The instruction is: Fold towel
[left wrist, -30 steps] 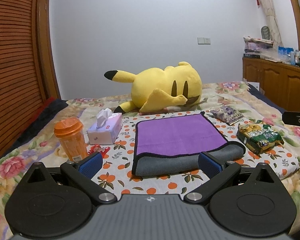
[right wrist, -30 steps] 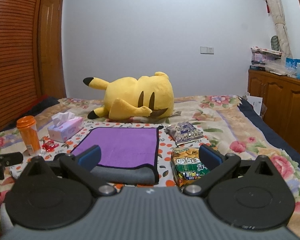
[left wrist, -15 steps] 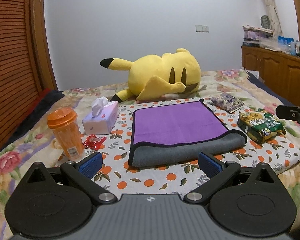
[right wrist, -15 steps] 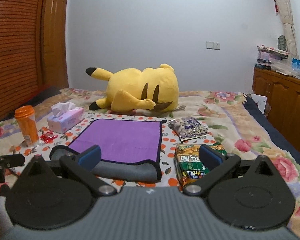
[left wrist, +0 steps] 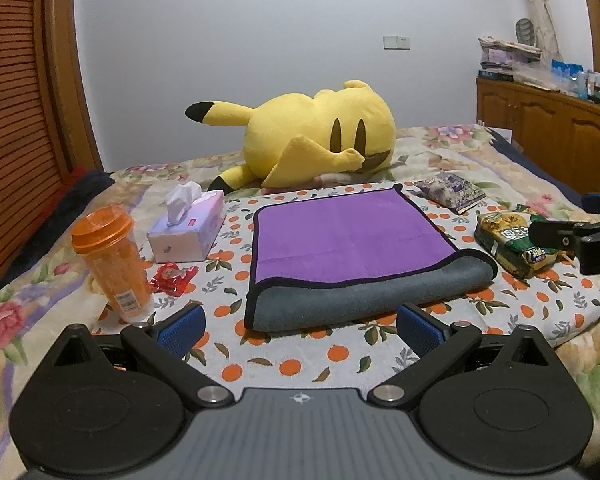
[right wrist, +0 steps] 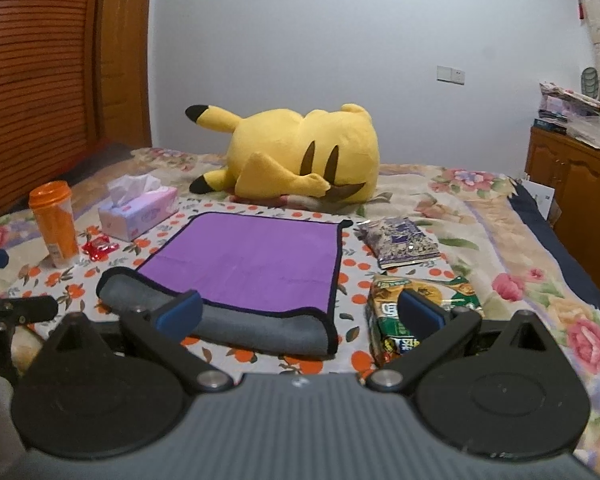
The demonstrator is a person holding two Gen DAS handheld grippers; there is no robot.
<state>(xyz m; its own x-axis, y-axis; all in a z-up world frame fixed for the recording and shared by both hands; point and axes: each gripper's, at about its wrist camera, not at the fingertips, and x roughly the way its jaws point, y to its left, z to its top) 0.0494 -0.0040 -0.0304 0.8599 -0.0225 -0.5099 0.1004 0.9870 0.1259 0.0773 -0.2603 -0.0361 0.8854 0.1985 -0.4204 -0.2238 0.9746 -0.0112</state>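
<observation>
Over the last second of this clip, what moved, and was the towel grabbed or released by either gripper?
Both grippers pulled back from the towel: the left gripper and right gripper show more of the orange-print cloth in front of the folded grey edge than before. Both stayed open and empty throughout; nothing was grabbed or released. The towel, yellow plush, tissue box, orange cup and snack bags stayed put.

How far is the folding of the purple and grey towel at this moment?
Done: the purple and grey towel lies on the orange-dotted cloth with its near edge doubled over, grey side up. In hand: nothing; the left gripper and right gripper are open and apart from it. Left: probably another fold or two.
</observation>
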